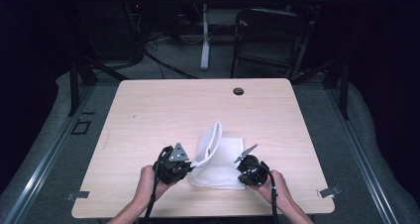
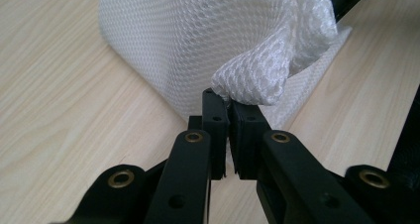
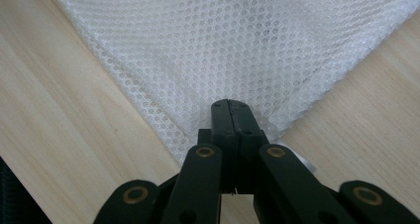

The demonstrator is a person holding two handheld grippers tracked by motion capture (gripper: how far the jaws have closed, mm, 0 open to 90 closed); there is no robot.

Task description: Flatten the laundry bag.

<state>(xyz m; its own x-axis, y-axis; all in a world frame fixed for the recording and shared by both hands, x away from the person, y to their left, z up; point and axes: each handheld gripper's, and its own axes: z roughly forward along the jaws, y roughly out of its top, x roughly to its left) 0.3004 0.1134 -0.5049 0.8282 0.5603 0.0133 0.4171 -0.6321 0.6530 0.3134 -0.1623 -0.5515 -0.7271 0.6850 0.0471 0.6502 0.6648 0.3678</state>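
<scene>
White mesh bag point(image 1: 218, 162) lies near the front edge of the surface point(image 1: 148, 115). Left gripper point(image 2: 229, 110) clamped on a bunched fold, right gripper point(image 3: 233, 107) clamped on a corner. Light, limp, probably slippery; I'd grip corners or hems, not mid-panel.

no readable text, label or sign anywhere
</scene>
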